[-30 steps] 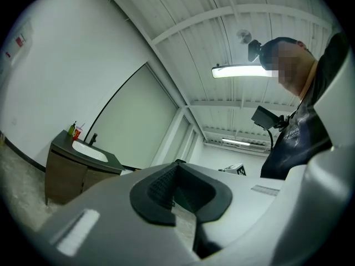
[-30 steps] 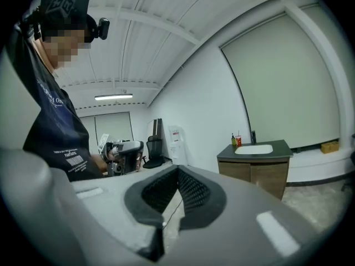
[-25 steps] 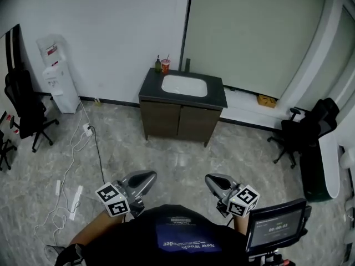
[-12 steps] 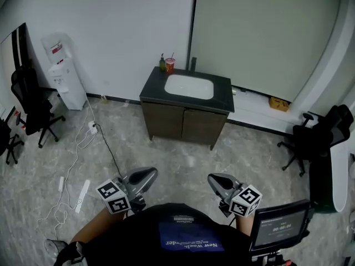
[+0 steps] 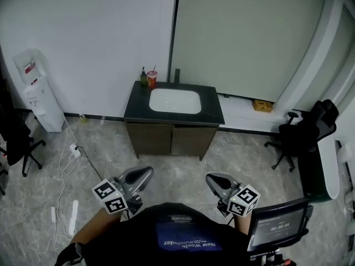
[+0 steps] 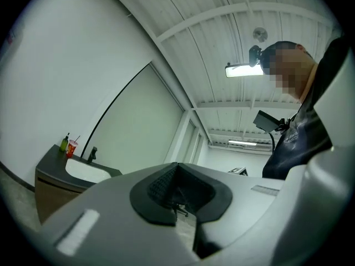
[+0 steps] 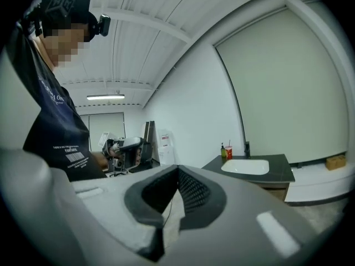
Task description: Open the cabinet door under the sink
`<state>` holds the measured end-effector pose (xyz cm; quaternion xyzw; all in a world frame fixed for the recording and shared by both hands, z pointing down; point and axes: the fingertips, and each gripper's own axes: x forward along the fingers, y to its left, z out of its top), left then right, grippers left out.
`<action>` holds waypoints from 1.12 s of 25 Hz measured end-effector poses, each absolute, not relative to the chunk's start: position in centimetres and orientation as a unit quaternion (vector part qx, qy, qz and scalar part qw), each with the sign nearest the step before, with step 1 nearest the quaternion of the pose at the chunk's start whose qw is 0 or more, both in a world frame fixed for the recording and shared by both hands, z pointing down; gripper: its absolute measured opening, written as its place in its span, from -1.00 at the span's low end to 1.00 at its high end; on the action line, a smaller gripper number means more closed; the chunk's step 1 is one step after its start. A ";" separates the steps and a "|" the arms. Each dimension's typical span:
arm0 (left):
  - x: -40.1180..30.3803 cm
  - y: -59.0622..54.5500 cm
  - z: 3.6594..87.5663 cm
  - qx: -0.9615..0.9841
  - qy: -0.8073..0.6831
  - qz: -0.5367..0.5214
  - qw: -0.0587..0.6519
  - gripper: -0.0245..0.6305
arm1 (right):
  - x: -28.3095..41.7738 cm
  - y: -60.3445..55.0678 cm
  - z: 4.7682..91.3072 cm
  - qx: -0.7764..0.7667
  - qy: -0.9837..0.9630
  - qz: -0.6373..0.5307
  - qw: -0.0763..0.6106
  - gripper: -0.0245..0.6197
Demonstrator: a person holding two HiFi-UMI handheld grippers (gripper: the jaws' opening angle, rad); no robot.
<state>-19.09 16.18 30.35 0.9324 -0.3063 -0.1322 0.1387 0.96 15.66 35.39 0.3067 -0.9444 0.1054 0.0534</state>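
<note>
The dark wood cabinet (image 5: 169, 140) stands against the far wall, its two doors closed under a black countertop with a white sink (image 5: 175, 100). Both grippers are held low in front of the person's body, well short of the cabinet. My left gripper (image 5: 147, 172) is shut with nothing in it, and so is my right gripper (image 5: 209, 177). In the left gripper view the jaws (image 6: 177, 166) meet at the tip, with the cabinet (image 6: 50, 186) far off at the left. The right gripper view shows the closed jaws (image 7: 177, 169) and the sink (image 7: 249, 167) at the right.
A green bottle and a red cup (image 5: 151, 77) stand by the faucet (image 5: 177, 75). A water dispenser (image 5: 36, 90) is at the left wall, with white cables and a power strip (image 5: 72, 215) on the floor. Office chairs (image 5: 299, 134) stand right, a screen (image 5: 277, 226) at lower right.
The cabinet has come closer and shifted left in the head view as the person walks toward it. Both grippers stay shut and keep their place before the body.
</note>
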 end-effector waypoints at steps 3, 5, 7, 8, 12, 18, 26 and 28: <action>-21.3 13.1 29.9 0.939 -0.290 -0.131 0.133 -0.93 | -1.2 12.9 35.0 0.326 -0.937 0.108 0.056 -0.93; -22.4 11.4 30.0 0.943 -0.280 -0.124 0.131 -0.93 | -2.5 11.3 35.0 0.330 -0.936 0.109 0.059 -0.93; -23.0 9.8 30.3 0.945 -0.275 -0.119 0.134 -0.93 | -3.3 9.9 35.2 0.332 -0.934 0.114 0.061 -0.93; -23.3 9.1 30.6 0.944 -0.275 -0.119 0.139 -0.93 | -3.5 9.2 35.5 0.332 -0.934 0.119 0.062 -0.93; -23.7 6.7 32.1 0.939 -0.284 -0.117 0.156 -0.93 | -3.8 6.3 36.6 0.326 -0.933 0.134 0.068 -0.93; -21.6 1.6 32.7 0.928 -0.318 -0.110 0.158 -0.93 | -2.3 -0.5 37.3 0.283 -0.948 0.132 0.064 -0.93; -15.3 -5.5 32.6 0.911 -0.369 -0.105 0.149 -0.93 | 3.6 -9.4 36.4 0.233 -0.962 0.127 0.060 -0.93; -13.8 -7.0 32.8 0.909 -0.376 -0.101 0.148 -0.93 | 4.8 -11.1 36.3 0.220 -0.966 0.123 0.059 -0.93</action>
